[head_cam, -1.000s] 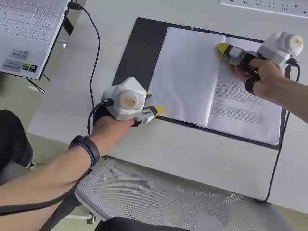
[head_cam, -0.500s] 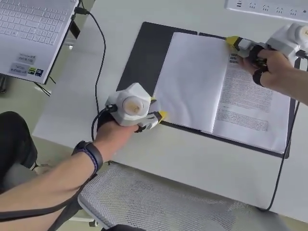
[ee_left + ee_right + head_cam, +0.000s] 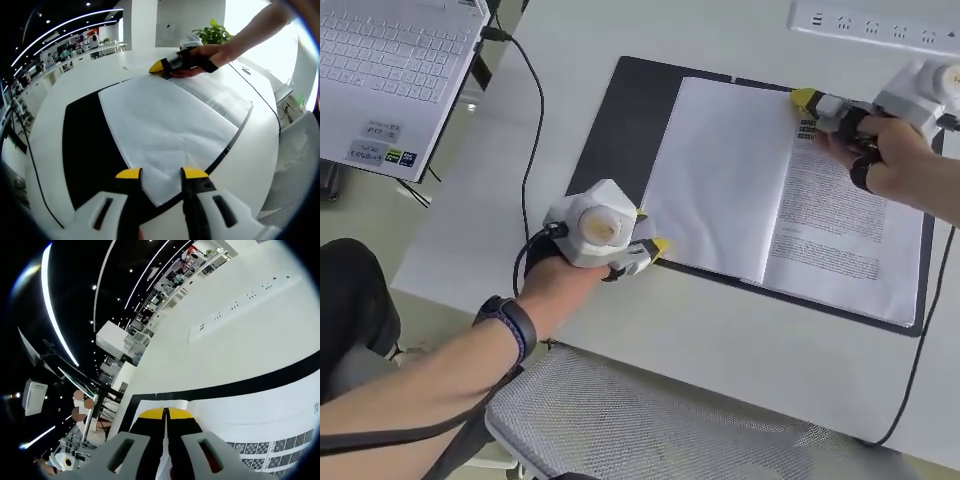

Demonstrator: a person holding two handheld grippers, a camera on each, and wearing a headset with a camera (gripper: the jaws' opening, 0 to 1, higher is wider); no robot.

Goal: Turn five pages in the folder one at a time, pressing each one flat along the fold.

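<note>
The black folder point(image 3: 620, 120) lies open, blank page point(image 3: 720, 170) facing a printed page point(image 3: 840, 220) too fine to read, left gripper point(image 3: 650, 228) jaws apart at the corner, right gripper point(image 3: 805, 98) jaws pressed together.

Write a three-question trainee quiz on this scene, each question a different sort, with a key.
1. True or false: the right gripper is shut.
2. Where is the left gripper? A) at the blank page's near corner; B) on a laptop; C) on a power strip.
3. Fill in: the printed page lies on the ___ gripper's side of the fold.

Key: 1 true; 2 A; 3 right.
</note>
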